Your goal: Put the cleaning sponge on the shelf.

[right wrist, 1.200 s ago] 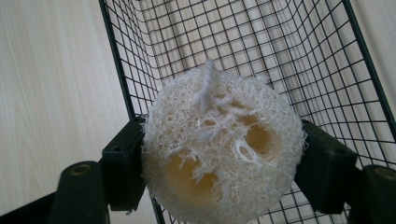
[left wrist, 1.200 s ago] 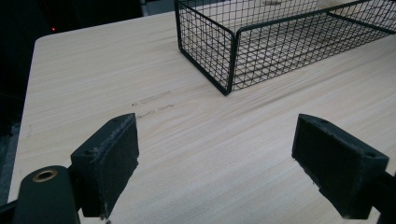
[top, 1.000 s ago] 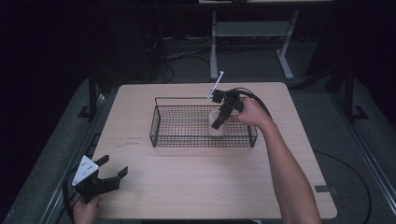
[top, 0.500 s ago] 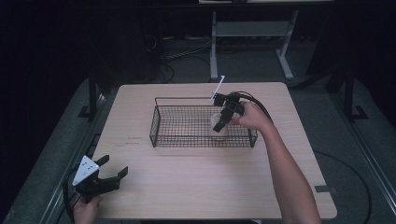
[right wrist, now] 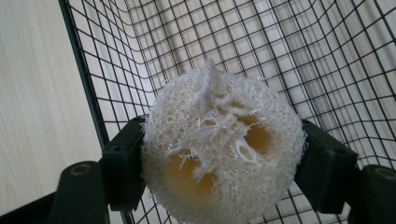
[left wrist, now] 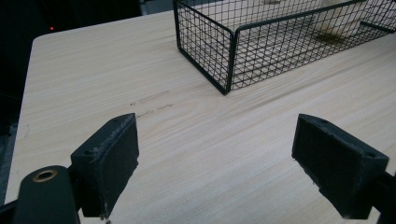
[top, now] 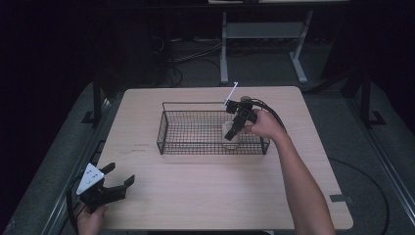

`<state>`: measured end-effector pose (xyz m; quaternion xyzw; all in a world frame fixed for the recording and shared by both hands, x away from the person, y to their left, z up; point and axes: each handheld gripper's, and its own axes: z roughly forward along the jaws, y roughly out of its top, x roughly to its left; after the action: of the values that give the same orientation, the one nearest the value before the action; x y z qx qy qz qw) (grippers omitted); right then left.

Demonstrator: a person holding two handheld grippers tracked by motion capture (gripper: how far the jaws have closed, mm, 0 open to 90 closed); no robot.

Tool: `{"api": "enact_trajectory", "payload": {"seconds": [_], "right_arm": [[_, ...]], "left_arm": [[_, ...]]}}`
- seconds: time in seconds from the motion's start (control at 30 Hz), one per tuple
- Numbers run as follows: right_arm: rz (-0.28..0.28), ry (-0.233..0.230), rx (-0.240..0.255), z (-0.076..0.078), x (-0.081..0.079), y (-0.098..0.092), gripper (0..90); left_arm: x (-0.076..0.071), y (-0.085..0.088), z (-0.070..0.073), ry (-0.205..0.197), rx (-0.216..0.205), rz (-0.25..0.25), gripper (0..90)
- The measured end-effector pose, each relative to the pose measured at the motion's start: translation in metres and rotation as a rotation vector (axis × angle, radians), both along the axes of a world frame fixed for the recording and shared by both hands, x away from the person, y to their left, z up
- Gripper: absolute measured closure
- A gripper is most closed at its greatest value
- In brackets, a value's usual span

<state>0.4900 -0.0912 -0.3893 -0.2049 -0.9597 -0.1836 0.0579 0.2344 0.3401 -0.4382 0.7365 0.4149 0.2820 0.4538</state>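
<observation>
A black wire basket [top: 169, 133] stands in the middle of the wooden table. My right gripper [top: 232, 133] reaches down into its right end and is shut on a pale loofah sponge [right wrist: 219, 149], round and fibrous, with yellowish holes. The sponge [top: 230, 134] sits low inside the basket near the front wire wall [right wrist: 88, 88]. My left gripper [top: 115, 183] rests at the table's front left corner, open, with nothing between its black pads [left wrist: 109, 161]. The basket's near corner [left wrist: 229, 56] lies ahead of it.
The table top [top: 205, 186] stretches bare between the basket and the front edge. A thin white stick [top: 230, 93] pokes up above the basket's back rim near the right hand. Dark floor, cables and a metal stand lie beyond the table.
The right gripper has sunk a little lower into the basket with the sponge. The left gripper has stayed put.
</observation>
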Motion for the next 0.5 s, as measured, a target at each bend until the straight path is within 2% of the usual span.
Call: {"api": "enact_trajectory", "payload": {"seconds": [0.27,0.5], "right_arm": [[-0.001,-0.008,-0.01,-0.0065,0.0032,0.0034,27.2],[0.0,0.005,-0.009,-0.011,0.0043,0.0053,27.1]], "left_arm": [[-0.0002,0.0006,0.0002,-0.002,-0.001,0.001,13.9],[0.0001,0.0007,0.0003,-0.001,0.001,0.0,13.9]]}}
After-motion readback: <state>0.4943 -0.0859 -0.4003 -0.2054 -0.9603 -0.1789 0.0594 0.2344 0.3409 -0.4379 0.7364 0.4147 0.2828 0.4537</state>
